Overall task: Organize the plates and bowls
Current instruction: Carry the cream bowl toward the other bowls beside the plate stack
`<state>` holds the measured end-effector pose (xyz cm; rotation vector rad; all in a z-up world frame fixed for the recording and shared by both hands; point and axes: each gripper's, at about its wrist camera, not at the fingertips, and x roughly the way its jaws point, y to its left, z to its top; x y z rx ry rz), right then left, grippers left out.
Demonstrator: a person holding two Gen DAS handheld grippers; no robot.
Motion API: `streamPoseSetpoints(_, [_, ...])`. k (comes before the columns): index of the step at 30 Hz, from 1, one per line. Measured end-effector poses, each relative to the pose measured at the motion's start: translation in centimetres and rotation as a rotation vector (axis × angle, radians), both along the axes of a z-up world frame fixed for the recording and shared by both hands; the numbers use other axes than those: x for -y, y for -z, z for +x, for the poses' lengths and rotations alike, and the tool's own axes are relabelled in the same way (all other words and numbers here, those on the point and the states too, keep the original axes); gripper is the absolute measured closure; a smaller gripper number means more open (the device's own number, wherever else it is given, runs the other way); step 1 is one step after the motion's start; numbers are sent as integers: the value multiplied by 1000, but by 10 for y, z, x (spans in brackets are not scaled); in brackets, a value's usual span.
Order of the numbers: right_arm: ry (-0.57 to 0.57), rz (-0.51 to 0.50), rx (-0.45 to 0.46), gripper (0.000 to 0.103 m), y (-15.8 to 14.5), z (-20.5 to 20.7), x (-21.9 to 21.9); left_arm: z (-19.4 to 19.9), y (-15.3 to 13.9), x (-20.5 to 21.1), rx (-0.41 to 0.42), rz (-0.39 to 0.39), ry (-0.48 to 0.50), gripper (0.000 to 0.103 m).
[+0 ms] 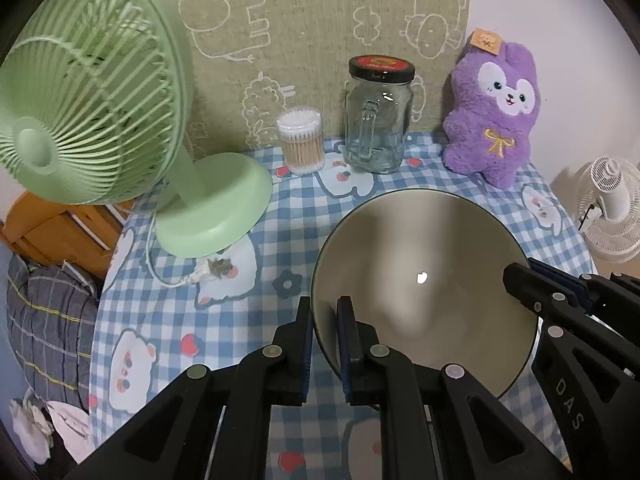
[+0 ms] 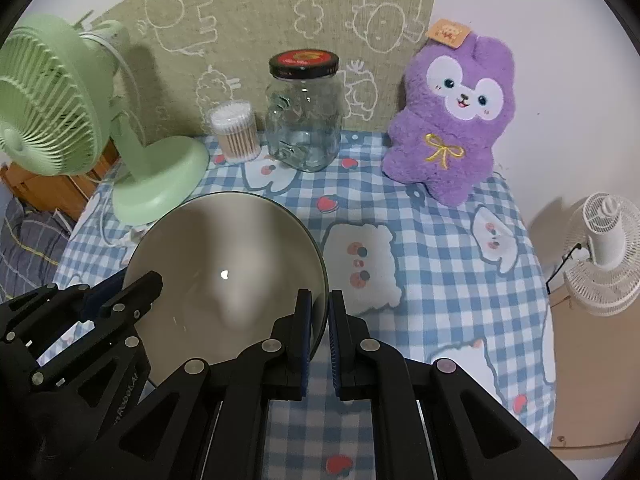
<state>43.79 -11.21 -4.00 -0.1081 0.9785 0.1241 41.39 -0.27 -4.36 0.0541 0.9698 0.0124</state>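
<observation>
I pinch the bowl (image 1: pixel 424 292) by its rim from both sides: my left gripper (image 1: pixel 325 320) clamps the left edge, my right gripper (image 2: pixel 319 312) the right edge, above the checked tablecloth (image 2: pixel 432 248). Only my left view shows the green fan (image 1: pixel 92 92) looming close, with its plug (image 1: pixel 216 270) on the cloth. My right view shows more of the white fan (image 2: pixel 608 248) off the table, beyond the purple plush (image 2: pixel 452 120). The glass jar (image 1: pixel 378 120) shows its handle only in the left view.

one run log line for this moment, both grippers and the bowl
left gripper: shut on bowl rim | right gripper: shut on opposite rim | bowl: empty, held above checked tablecloth
</observation>
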Motion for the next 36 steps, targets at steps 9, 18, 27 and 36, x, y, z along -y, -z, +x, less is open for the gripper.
streamPoseSetpoints(9, [6,3,39,92,-20,-40,3,-36,-19,4,34,8,3,94])
streamPoseSetpoints(18, [-7,16,64,92,-42,-75,5,-69,-41,4,65,0,-4,94])
streamPoseSetpoints(27, [-23,13,111,92,-70,-111,1,-106,-67,2,115,1,-15,94])
streamPoseSetpoints(36, [-49,7,147,92,-92,-150,-8,-145,-87,-8,151,-5,-27,94])
